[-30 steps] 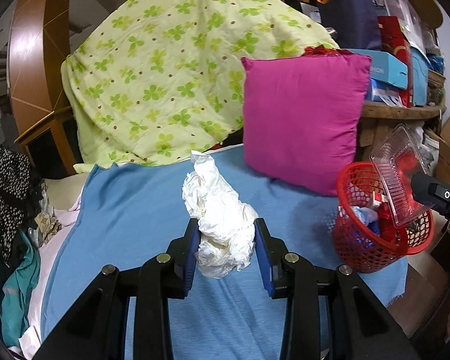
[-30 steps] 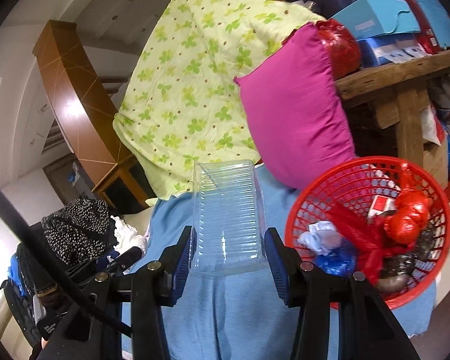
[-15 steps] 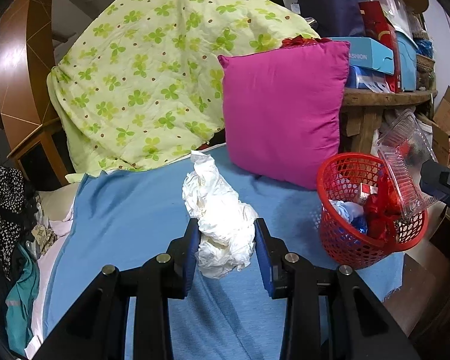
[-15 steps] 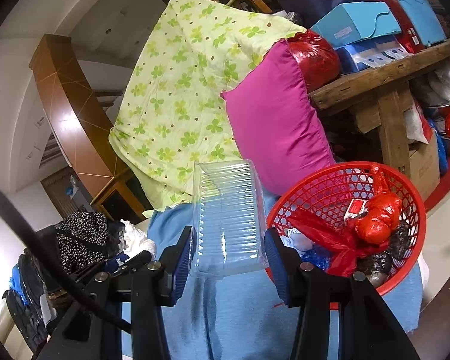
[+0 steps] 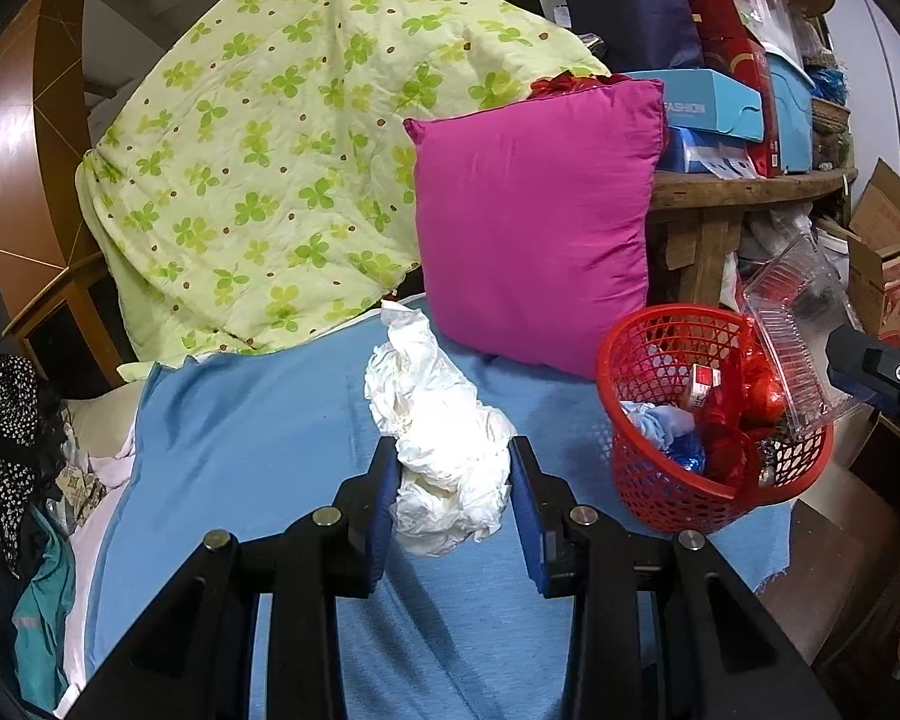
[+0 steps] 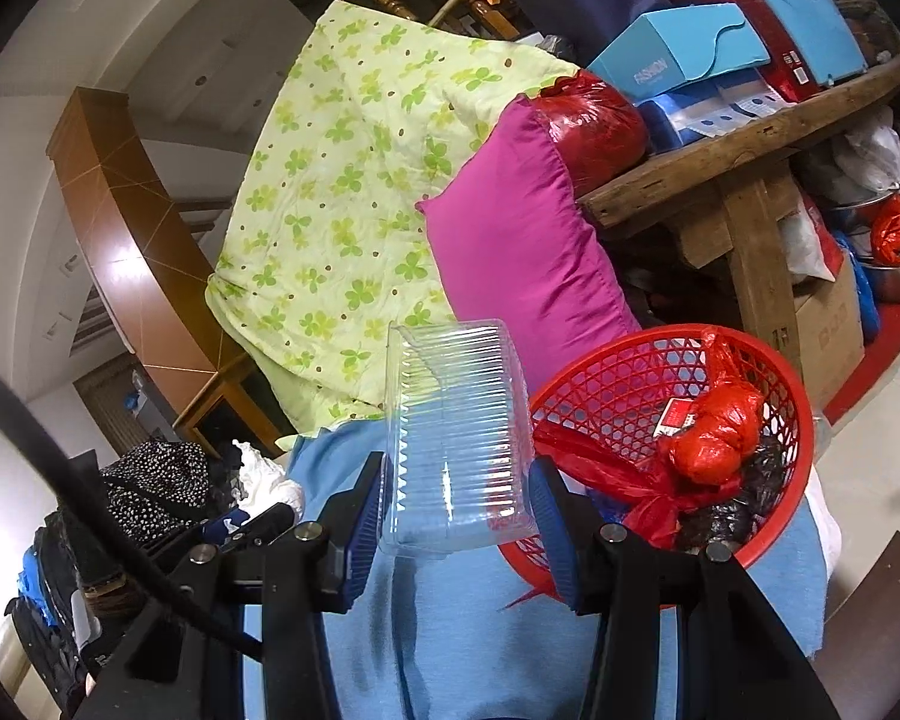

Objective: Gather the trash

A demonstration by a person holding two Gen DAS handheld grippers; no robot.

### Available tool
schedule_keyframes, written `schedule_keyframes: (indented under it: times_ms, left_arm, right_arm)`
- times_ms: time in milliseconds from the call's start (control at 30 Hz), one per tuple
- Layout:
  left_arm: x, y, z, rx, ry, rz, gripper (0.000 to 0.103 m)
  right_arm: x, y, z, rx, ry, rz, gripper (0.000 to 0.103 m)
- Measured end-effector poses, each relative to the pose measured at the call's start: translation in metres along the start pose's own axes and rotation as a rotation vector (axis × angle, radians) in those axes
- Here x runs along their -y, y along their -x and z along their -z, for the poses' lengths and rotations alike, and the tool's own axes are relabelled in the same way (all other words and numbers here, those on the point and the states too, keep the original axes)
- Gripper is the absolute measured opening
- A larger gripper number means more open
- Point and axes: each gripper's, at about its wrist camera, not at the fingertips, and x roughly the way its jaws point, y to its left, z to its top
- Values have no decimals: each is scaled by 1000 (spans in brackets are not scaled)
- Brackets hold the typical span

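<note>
My left gripper is shut on a crumpled white paper wad, held above the blue sheet. My right gripper is shut on a clear ribbed plastic tray, held just left of the red mesh basket. The basket stands at the blue sheet's right edge and holds red bags, a small carton and blue trash. The clear tray and the right gripper's body also show at the basket's right rim in the left wrist view.
A magenta pillow leans behind the basket. A green clover quilt is draped at the back. A wooden bench with boxes stands right. Dark clothes lie at left.
Both grippers have moved toward the basket, still holding their items. In the left wrist view the basket shifted left and grew nearer; the clear tray now sits at its rim.
</note>
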Motion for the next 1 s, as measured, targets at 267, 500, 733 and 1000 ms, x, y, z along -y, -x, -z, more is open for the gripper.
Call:
schedule_keyframes:
  times_ms: [267,500,733,1000]
  left_arm:
    - [2,1,-1,-2,-2,1,38]
    - [3,1,-1,-1,-8,4,38]
    - [4,0,-2,1,-13,10,38]
    - [8,1,-4,3,-22,17,38]
  right_arm:
    - [-1,2,1,4,-8,2,50]
    - [-1,5,1,9,-11,5,50]
    - [-2,7,3,19,-11,10,50]
    - [-3,11,5,25,-16,12,50]
